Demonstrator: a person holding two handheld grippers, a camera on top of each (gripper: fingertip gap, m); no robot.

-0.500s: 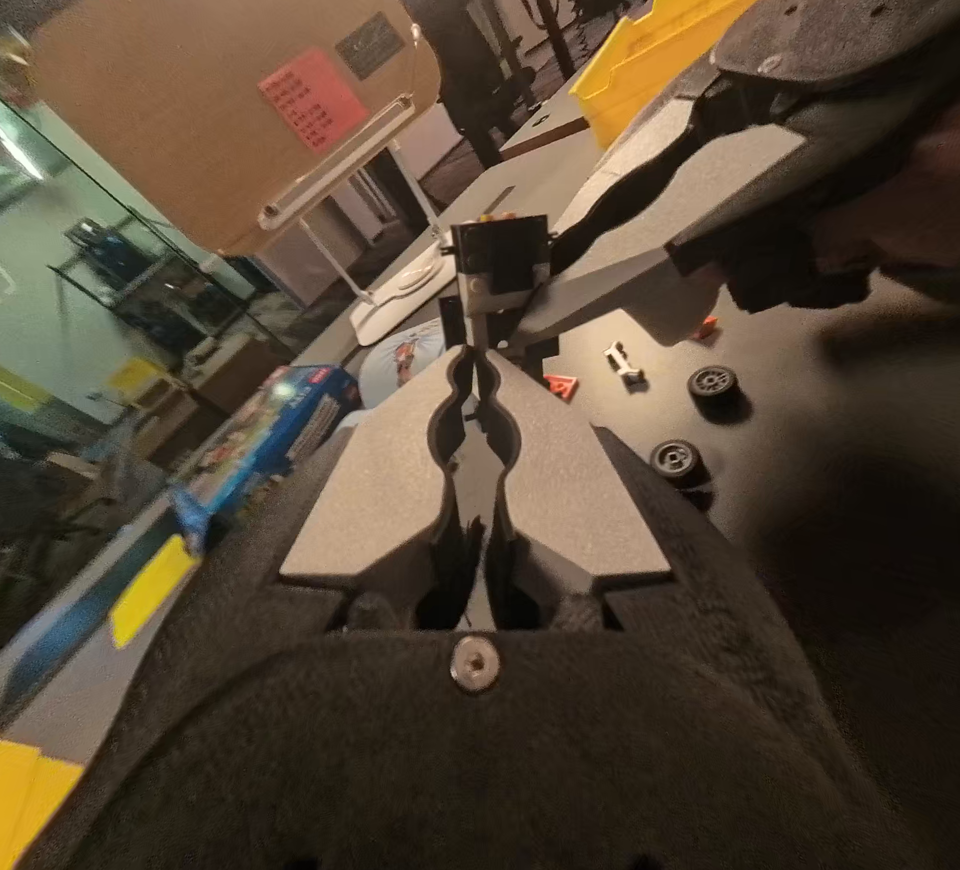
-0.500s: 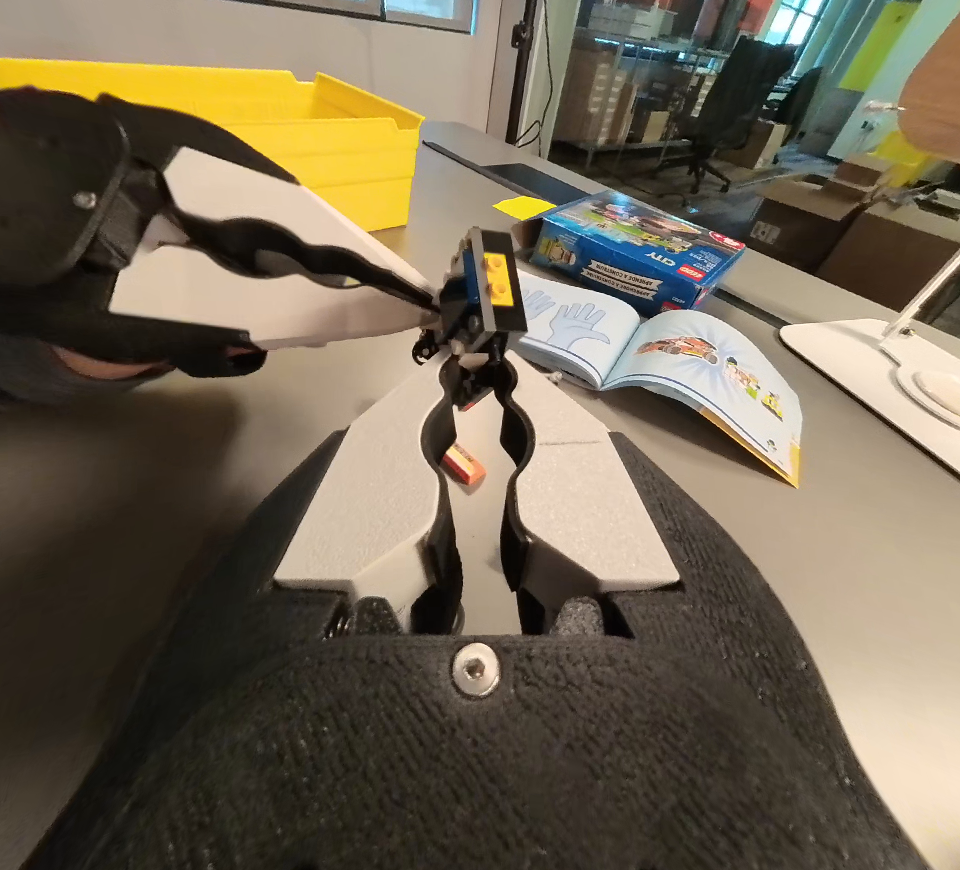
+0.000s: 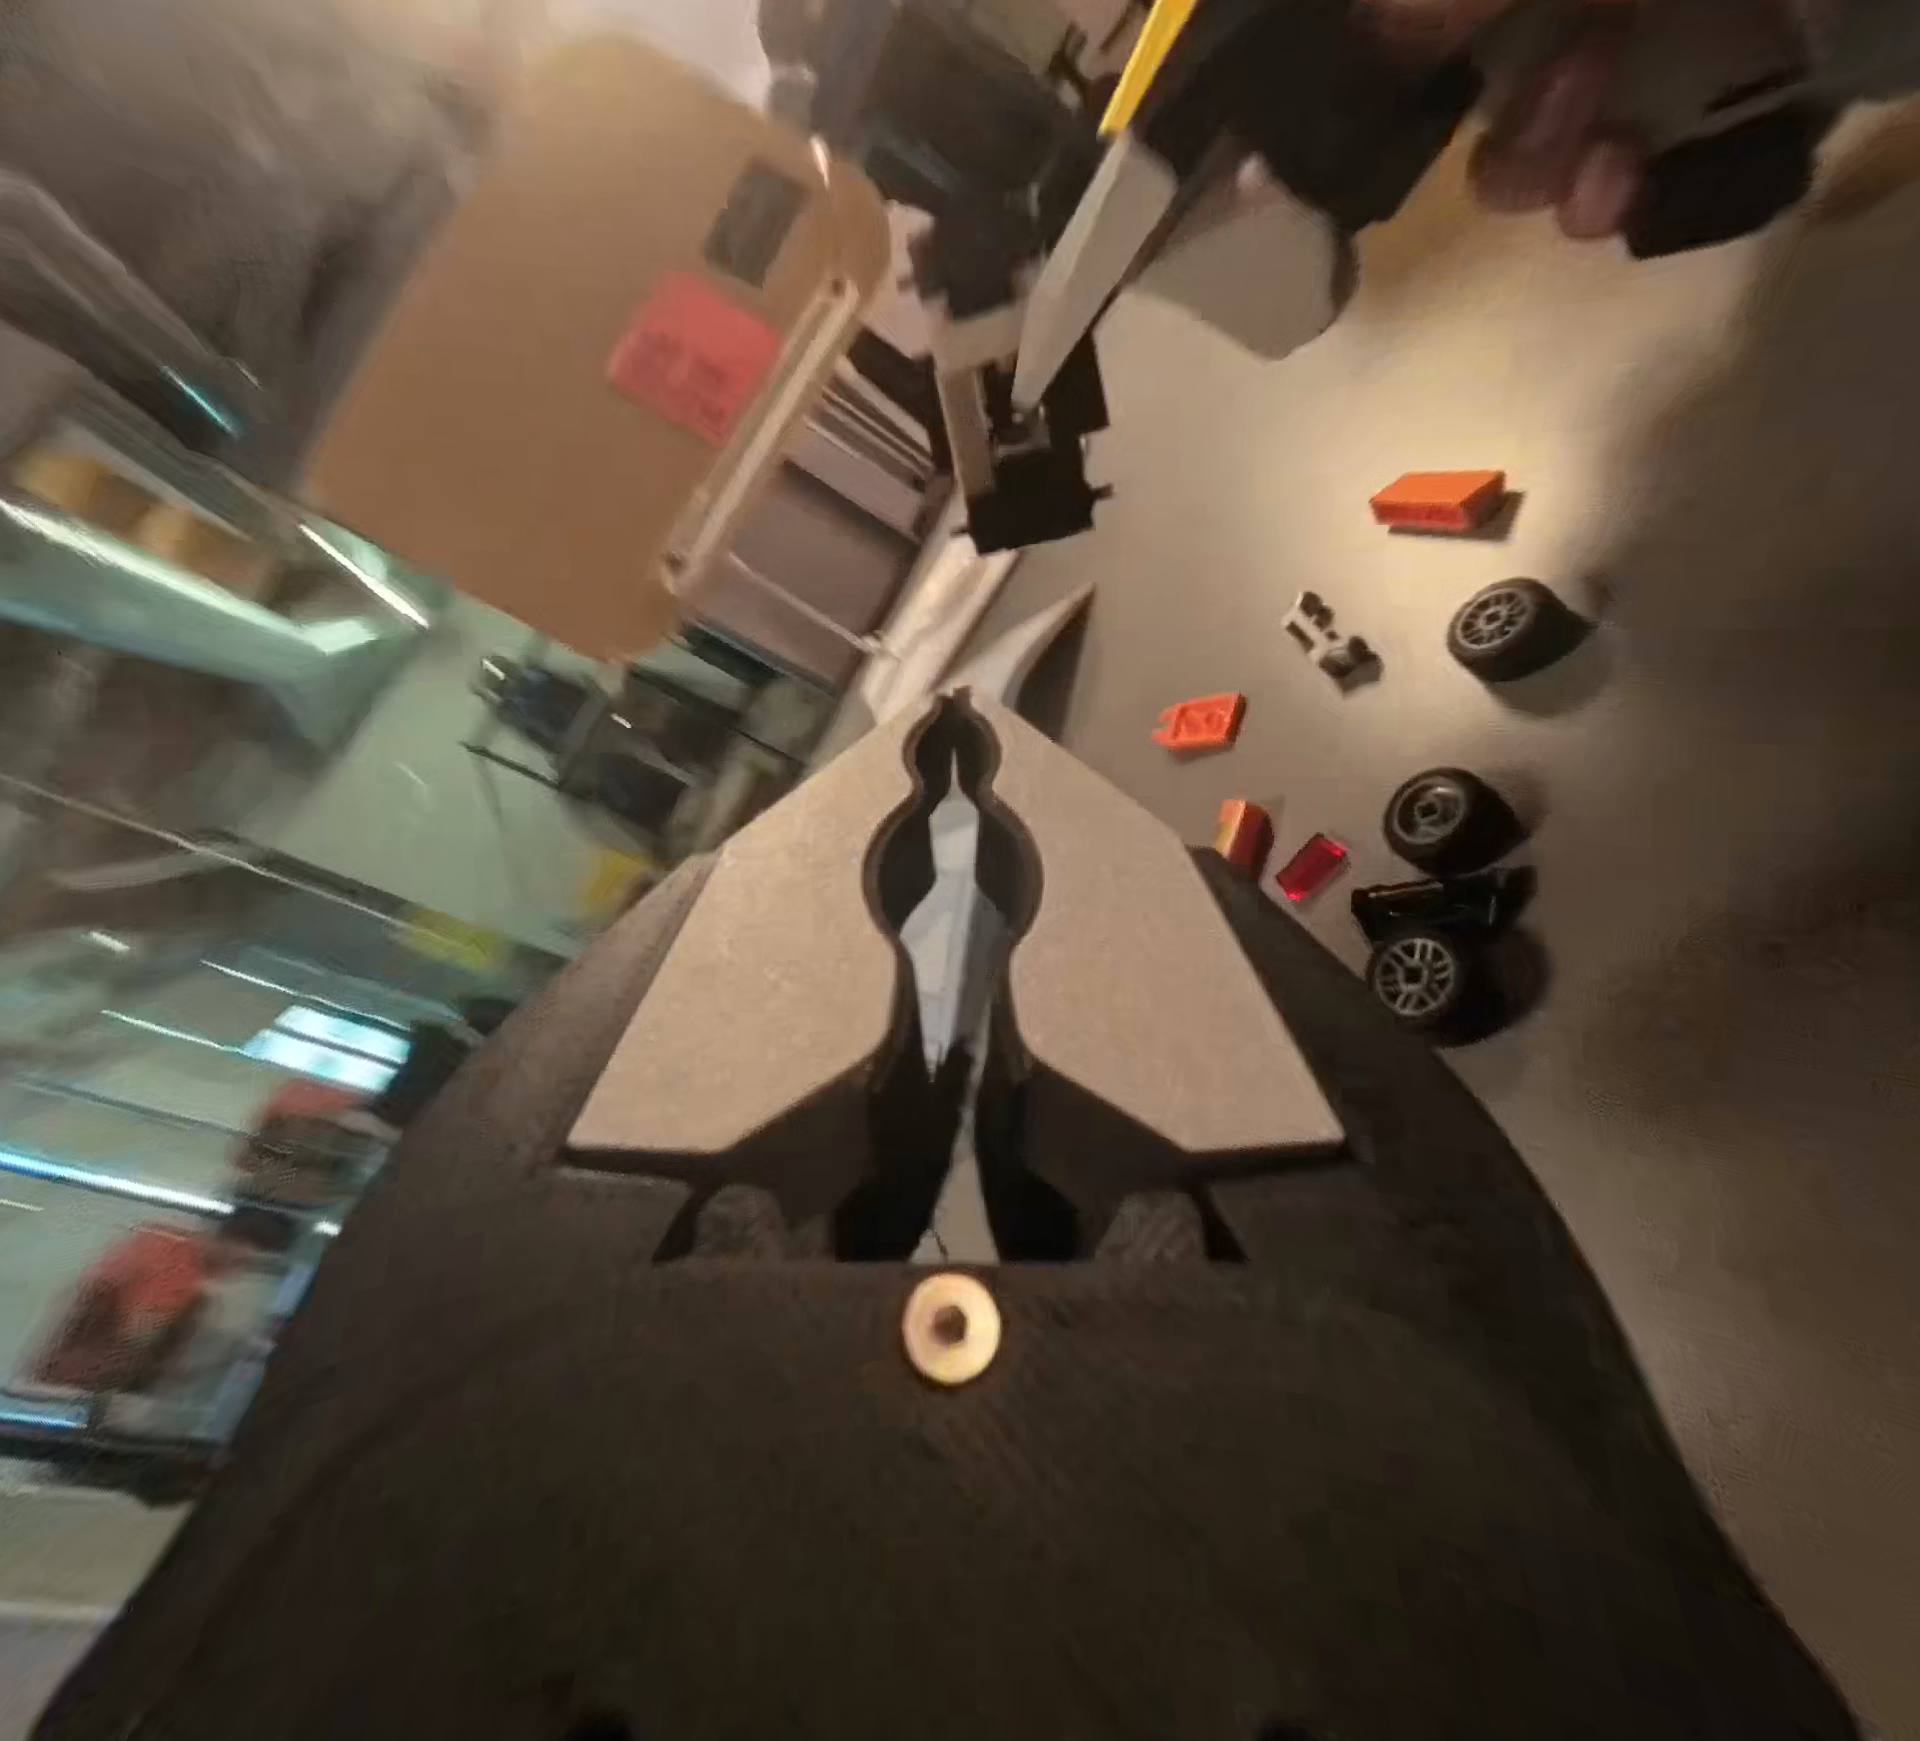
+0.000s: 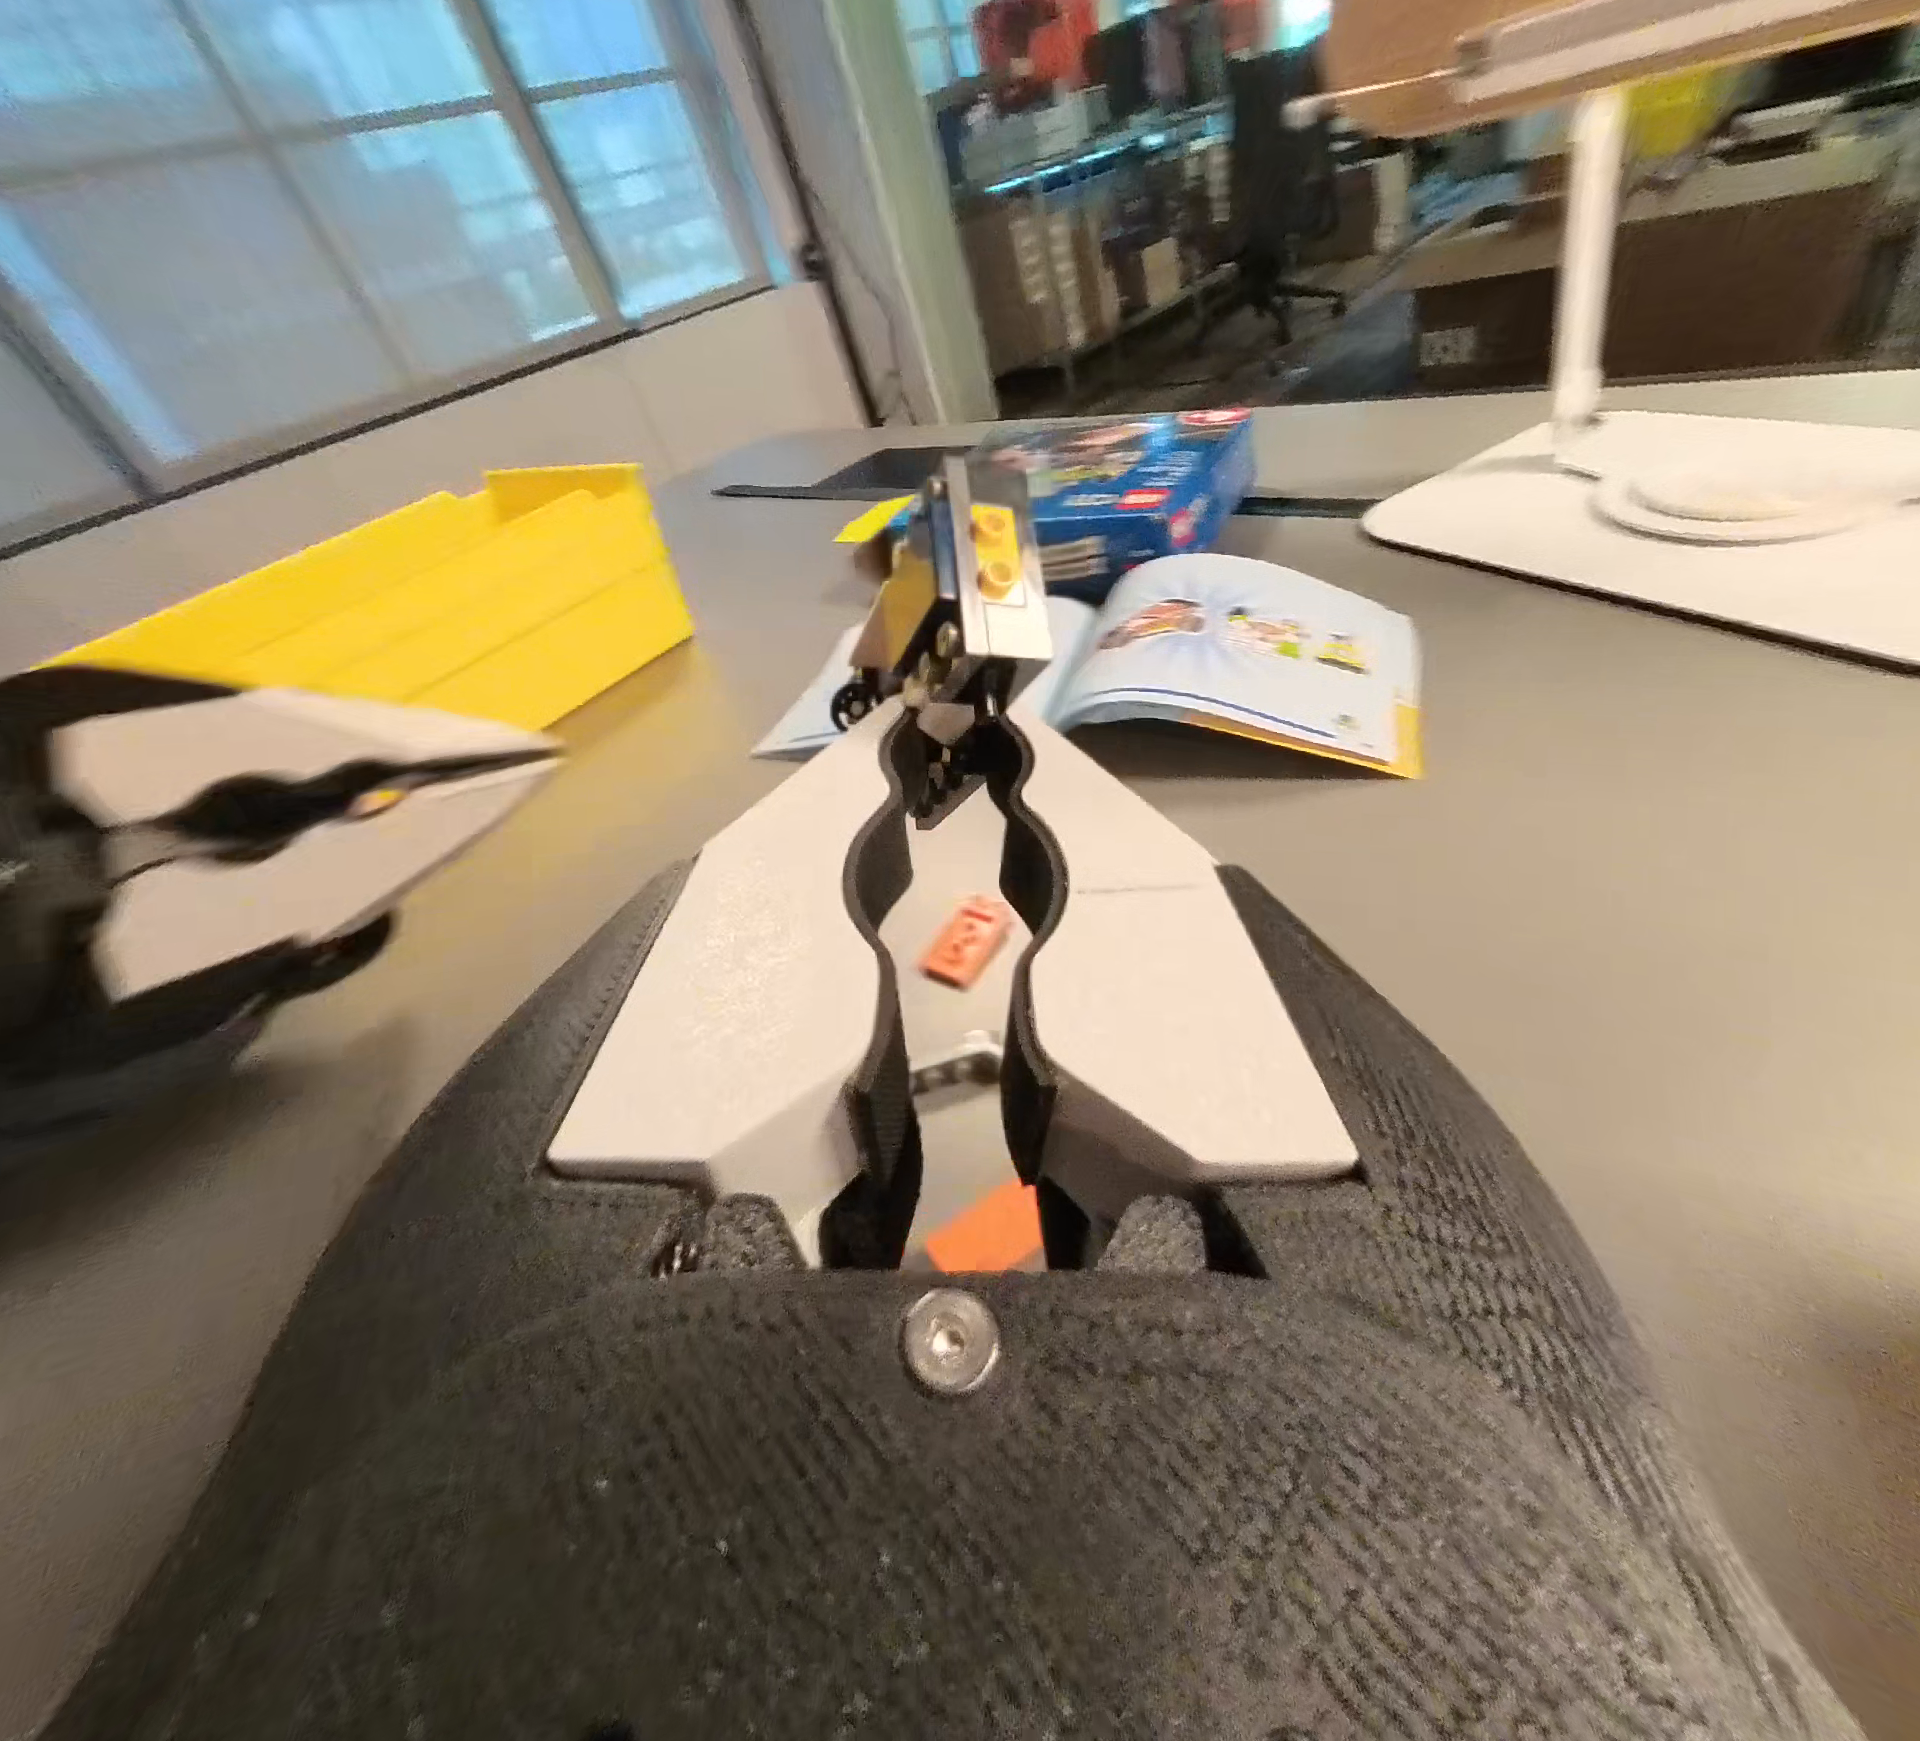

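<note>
The left gripper (image 3: 954,723) has its jaws closed, tips meeting on nothing, above the worktop (image 3: 1662,403). The right gripper (image 4: 954,735) has its jaws clamped on the black underside of a small brick model (image 4: 971,590), grey and black with yellow studs, held above the worktop.

The left wrist view alone shows the loose parts lying on the worktop to the right of the left gripper: three wheels (image 3: 1512,642), an orange plate (image 3: 1439,498), a smaller orange tile (image 3: 1200,720), a red clear piece (image 3: 1311,865) and a black axle part (image 3: 1439,902). This view is blurred; the model appears there only as a dark block (image 3: 1029,486).

The right wrist view alone shows a yellow bin (image 4: 416,611), a blue box (image 4: 1132,486), an open booklet (image 4: 1247,652) and a white lamp base (image 4: 1662,528). The left gripper appears at its left edge, well apart from the model.
</note>
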